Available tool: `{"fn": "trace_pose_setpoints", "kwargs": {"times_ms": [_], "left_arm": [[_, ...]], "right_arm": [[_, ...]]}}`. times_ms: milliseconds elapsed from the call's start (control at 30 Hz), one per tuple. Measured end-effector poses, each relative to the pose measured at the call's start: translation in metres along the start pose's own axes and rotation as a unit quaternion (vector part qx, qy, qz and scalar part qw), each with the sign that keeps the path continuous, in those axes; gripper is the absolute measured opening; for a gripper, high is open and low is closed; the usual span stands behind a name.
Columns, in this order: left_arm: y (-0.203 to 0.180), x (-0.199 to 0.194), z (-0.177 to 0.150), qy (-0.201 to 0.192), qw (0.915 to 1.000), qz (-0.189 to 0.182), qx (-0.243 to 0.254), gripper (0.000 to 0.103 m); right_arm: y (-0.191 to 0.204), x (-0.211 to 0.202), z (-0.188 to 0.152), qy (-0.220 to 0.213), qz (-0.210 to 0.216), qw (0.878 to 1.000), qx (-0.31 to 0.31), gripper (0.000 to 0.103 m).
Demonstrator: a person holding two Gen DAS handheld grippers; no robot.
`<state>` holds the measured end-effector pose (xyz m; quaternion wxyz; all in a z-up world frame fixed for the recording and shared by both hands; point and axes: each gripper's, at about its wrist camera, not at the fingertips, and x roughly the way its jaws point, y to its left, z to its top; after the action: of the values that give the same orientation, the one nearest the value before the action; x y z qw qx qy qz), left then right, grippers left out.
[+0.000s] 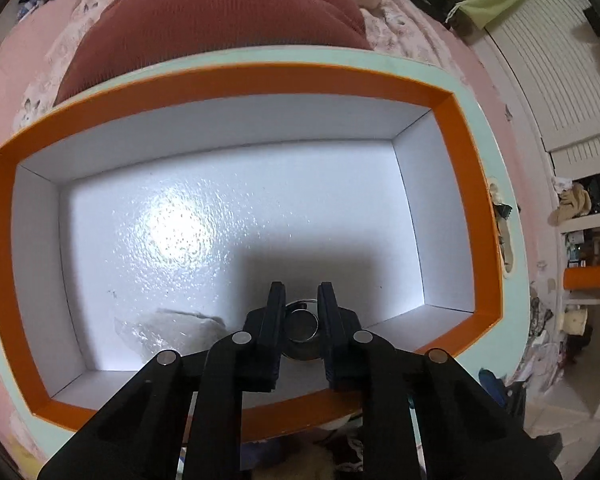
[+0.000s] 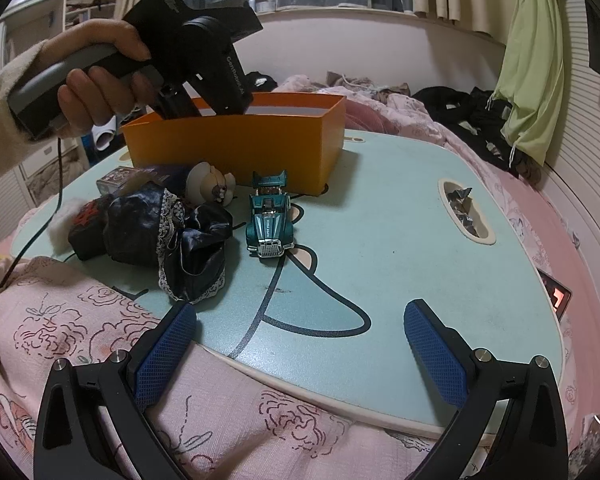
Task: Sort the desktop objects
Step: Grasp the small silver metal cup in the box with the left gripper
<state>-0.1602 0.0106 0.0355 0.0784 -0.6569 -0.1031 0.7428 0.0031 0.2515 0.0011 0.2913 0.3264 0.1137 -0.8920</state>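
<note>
My left gripper (image 1: pixel 302 300) points down into the orange box (image 1: pixel 260 76) with a white inside. Its black fingers are shut on a small round metal object (image 1: pixel 302 322) close to the box floor. A crumpled clear plastic bag (image 1: pixel 168 332) lies on the floor just to its left. In the right wrist view a hand (image 2: pixel 100 76) holds that gripper over the orange box (image 2: pixel 236 148), whose wall hides the fingertips. My right gripper (image 2: pixel 300 344) hangs open and holds nothing over the near edge of the light-blue table (image 2: pixel 400 240). A teal toy car (image 2: pixel 269 220) stands in front of the box.
Left of the car lie a dark satin cloth with lace trim (image 2: pixel 180 240), a beige figurine (image 2: pixel 212 188), a small clear case (image 2: pixel 116 180) and a fuzzy white and black item (image 2: pixel 80 224). The table has a cut-out slot (image 2: pixel 466 212) holding foil wrappers. Pink bedding (image 2: pixel 80 320) surrounds it.
</note>
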Motion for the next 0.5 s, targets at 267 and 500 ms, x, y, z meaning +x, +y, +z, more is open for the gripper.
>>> {"fn": "trace_pose_setpoints", "kwargs": {"times_ms": [267,500], "left_arm": [[0.004,-0.038,0.001,-0.041,0.9988,-0.026,0.007,0.017],[0.01,-0.079,-0.005,-0.072,0.9966,-0.039,0.008,0.017]], "right_arm": [[0.0,0.001,0.001,0.0,0.0,1.0,0.0,0.103],[0.0,0.001,0.0,-0.001,0.0,1.0,0.0,0.103]]}}
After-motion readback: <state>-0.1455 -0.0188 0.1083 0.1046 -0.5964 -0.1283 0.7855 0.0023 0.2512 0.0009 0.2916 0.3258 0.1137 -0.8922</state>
